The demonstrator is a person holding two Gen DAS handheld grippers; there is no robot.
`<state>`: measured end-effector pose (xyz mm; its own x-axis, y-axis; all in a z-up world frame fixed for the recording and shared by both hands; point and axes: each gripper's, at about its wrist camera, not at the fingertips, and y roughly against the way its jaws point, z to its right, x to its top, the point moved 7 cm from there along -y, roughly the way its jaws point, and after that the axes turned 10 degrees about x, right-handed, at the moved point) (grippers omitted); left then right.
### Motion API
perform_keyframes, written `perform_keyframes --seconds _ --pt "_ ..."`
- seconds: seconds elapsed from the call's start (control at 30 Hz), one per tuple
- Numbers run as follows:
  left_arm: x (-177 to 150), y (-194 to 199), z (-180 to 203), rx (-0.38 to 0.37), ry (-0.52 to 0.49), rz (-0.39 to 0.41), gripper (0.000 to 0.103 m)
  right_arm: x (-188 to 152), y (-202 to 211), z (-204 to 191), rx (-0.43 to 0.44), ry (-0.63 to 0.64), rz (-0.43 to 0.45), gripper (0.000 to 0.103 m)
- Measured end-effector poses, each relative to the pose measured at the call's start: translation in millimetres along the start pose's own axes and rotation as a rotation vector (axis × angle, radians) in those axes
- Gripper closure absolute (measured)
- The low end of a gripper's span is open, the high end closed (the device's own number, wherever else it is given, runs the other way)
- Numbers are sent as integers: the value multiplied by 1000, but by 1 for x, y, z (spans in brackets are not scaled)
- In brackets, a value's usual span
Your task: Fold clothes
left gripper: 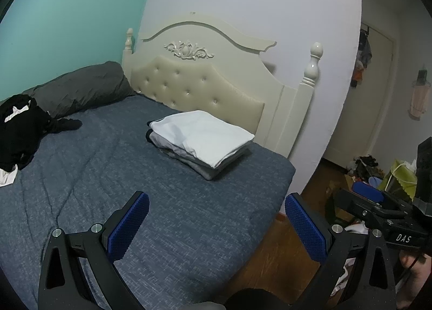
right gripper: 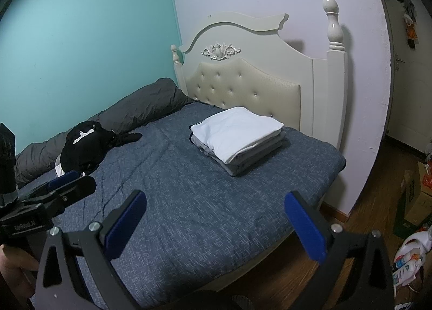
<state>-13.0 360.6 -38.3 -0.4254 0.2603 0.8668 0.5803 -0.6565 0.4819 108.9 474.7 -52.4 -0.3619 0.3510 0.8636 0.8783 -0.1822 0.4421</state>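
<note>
A folded stack of white and grey clothes (left gripper: 202, 142) (right gripper: 237, 142) lies on the blue bedcover (left gripper: 94, 180) (right gripper: 175, 191) near the headboard. A heap of unfolded black and white clothes (left gripper: 19, 131) (right gripper: 83, 148) sits at the far left of the bed. My left gripper (left gripper: 216, 218) hangs open above the bed's near part with nothing between its blue pads. My right gripper (right gripper: 216, 215) is also open and holds nothing, above the bed's near edge. Both grippers are well short of the stack and the heap.
A rolled grey duvet (left gripper: 81, 88) (right gripper: 135, 110) lies along the teal wall. The cream headboard (left gripper: 205, 80) (right gripper: 243, 83) stands behind the stack. Right of the bed is wood floor with bags (left gripper: 399, 180), a cardboard box (right gripper: 415, 196) and bottles (right gripper: 407, 261).
</note>
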Motion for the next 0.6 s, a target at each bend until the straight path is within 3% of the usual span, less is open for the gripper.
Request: perform_keyframes --seconds 0.6 --pt "1 -3 1 4 -6 -11 0 2 1 4 -5 -2 3 0"
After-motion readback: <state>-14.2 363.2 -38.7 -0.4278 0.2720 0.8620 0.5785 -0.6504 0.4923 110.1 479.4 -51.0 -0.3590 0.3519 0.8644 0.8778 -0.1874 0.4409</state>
